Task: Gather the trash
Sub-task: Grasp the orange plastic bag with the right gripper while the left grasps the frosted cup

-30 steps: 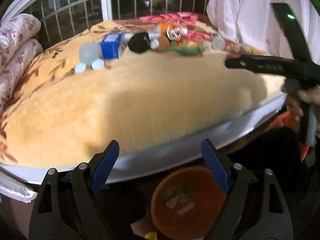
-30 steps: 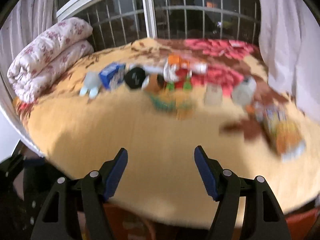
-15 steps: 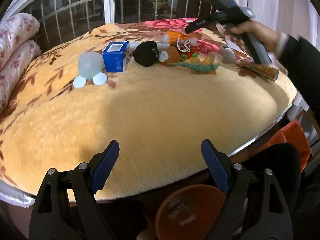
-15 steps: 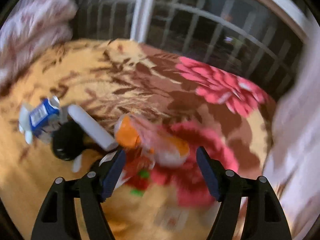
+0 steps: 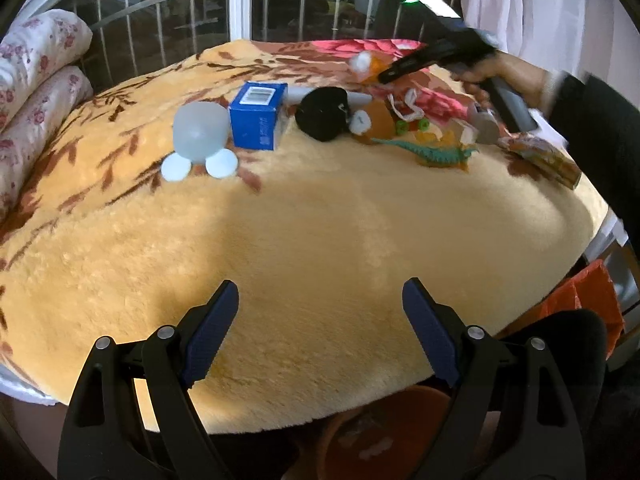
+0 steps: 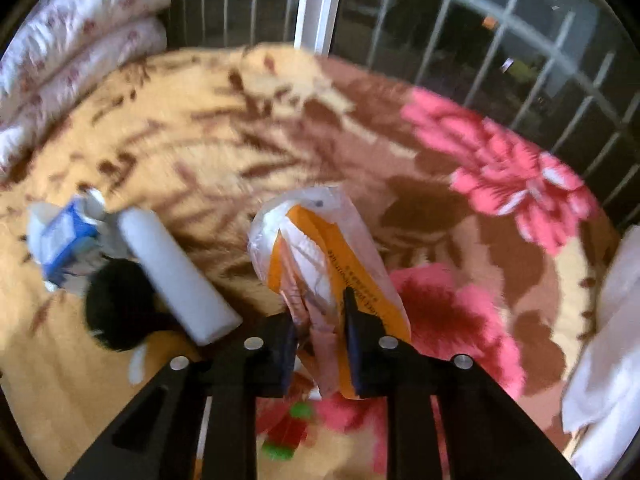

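Observation:
My right gripper is shut on a clear and orange plastic wrapper over the far side of the blanket. In the left wrist view the right gripper shows at the back right with the wrapper at its tip. My left gripper is open and empty over the blanket's near edge. An orange bin sits below that edge, between the left fingers.
A row of items lies on the yellow floral blanket: a pale blue plastic toy, a blue box, a black round thing, a white cylinder, a green toy dinosaur, a snack packet. Rolled quilts lie left.
My right gripper has closed on the orange wrapper at the back of the blanket. My left gripper has moved slightly forward over the blanket's edge and stays open.

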Tool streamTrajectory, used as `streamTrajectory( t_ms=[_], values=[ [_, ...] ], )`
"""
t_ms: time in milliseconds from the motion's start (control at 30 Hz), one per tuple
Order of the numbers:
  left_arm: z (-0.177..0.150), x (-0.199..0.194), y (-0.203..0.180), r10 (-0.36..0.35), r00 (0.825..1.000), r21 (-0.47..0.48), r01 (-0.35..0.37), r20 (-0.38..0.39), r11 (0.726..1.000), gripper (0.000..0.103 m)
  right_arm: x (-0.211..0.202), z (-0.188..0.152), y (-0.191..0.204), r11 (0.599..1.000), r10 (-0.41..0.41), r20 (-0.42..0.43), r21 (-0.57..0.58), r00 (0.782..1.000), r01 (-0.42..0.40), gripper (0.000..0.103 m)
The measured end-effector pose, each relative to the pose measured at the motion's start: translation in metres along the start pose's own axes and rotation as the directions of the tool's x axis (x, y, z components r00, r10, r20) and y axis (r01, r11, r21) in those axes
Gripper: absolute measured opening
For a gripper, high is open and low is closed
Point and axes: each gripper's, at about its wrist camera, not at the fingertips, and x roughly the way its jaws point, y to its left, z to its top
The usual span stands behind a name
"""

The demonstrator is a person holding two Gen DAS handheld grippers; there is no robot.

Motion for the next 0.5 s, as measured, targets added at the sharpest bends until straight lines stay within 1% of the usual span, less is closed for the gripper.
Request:
streamTrajectory(
  t_ms=[67, 133, 200, 267, 300, 333, 367, 400, 500],
  values=[
    [0.007, 0.001, 0.005, -0.006, 1.0, -0.025, 0.006, 0.001, 1.0, 0.082, -0.033, -0.01, 0.003, 0.998, -0.011, 0.073, 0.056, 0.997, 0.006, 0.02],
    [0.017, 0.002, 0.011, 0.003, 1.0, -0.05, -0.002, 0.011, 0.999, 0.082, -0.073, -0.032, 0.012, 0.993, 0.001, 0.159, 0.115, 0.987, -0.019, 0.021],
    [0.027, 0.001, 0.017, 0.032, 0.999, -0.056, -0.03, 0.028, 0.998, 0.082, -0.104, -0.059, 0.026, 0.988, 0.028, 0.234, 0.141, 0.972, -0.062, 0.021],
    [0.044, 0.002, 0.03, 0.091, 0.994, -0.044, -0.089, 0.058, 0.995, 0.082, -0.129, -0.09, 0.044, 0.983, 0.064, 0.282, 0.146, 0.957, -0.108, 0.021],
    [0.049, 0.003, 0.035, 0.107, 0.992, -0.041, -0.105, 0.064, 0.994, 0.082, -0.14, -0.109, 0.054, 0.98, 0.073, 0.298, 0.155, 0.952, -0.124, 0.022],
    [0.06, 0.006, 0.045, 0.111, 0.992, -0.031, -0.11, 0.067, 0.994, 0.084, -0.145, -0.119, 0.061, 0.978, 0.083, 0.301, 0.16, 0.95, -0.136, 0.022],
    [0.067, 0.01, 0.052, 0.117, 0.991, -0.027, -0.115, 0.062, 0.993, 0.086, -0.152, -0.137, 0.07, 0.972, 0.101, 0.304, 0.173, 0.947, -0.159, 0.022],
    [0.075, 0.015, 0.06, 0.137, 0.989, -0.03, -0.135, 0.058, 0.99, 0.089, -0.157, -0.154, 0.078, 0.964, 0.113, 0.306, 0.196, 0.945, -0.179, 0.022],
    [0.095, 0.037, 0.081, 0.168, 0.985, -0.02, -0.167, 0.032, 0.986, 0.089, -0.161, -0.188, 0.093, 0.938, 0.14, 0.305, 0.265, 0.942, -0.225, 0.023]
  ],
)
